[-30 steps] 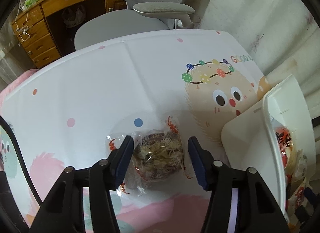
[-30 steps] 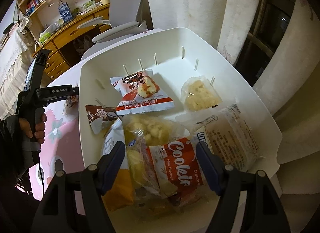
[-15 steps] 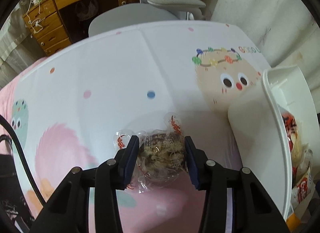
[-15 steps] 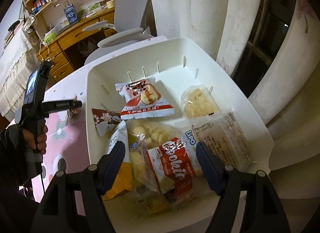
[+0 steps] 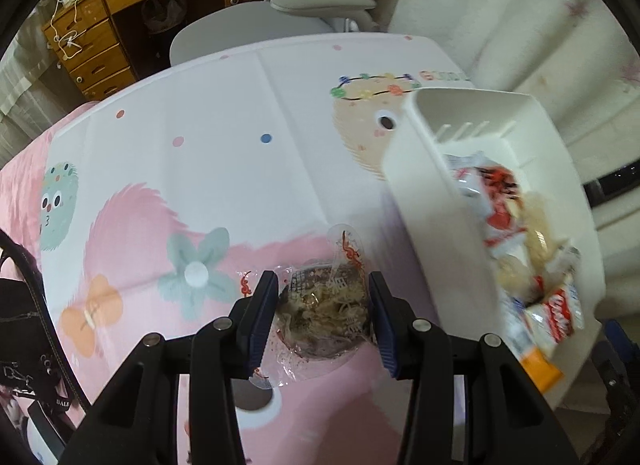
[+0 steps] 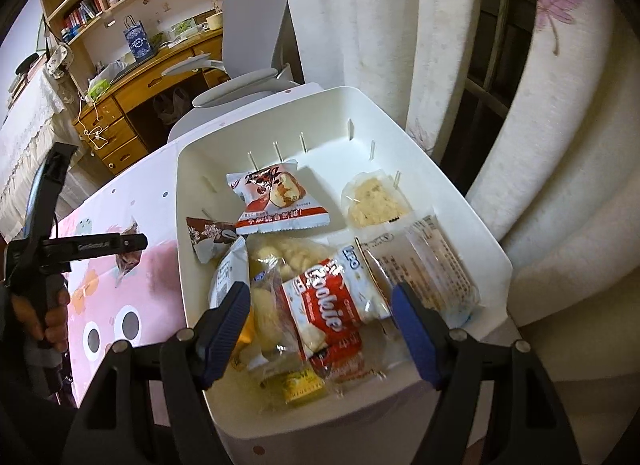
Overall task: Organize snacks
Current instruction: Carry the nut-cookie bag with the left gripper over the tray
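left gripper [image 5: 323,315]: black arms, dark-blue ribbed pads, silver screws
right gripper [image 6: 320,323]: same, brighter blue pads
cable [image 5: 38,293]: black

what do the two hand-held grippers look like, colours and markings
Both are black plastic with dark blue ribbed pads and silver screws. The left hand-held gripper trails a black cable and shows white lettering on its side in the right wrist view. The right hand-held gripper looks the same.
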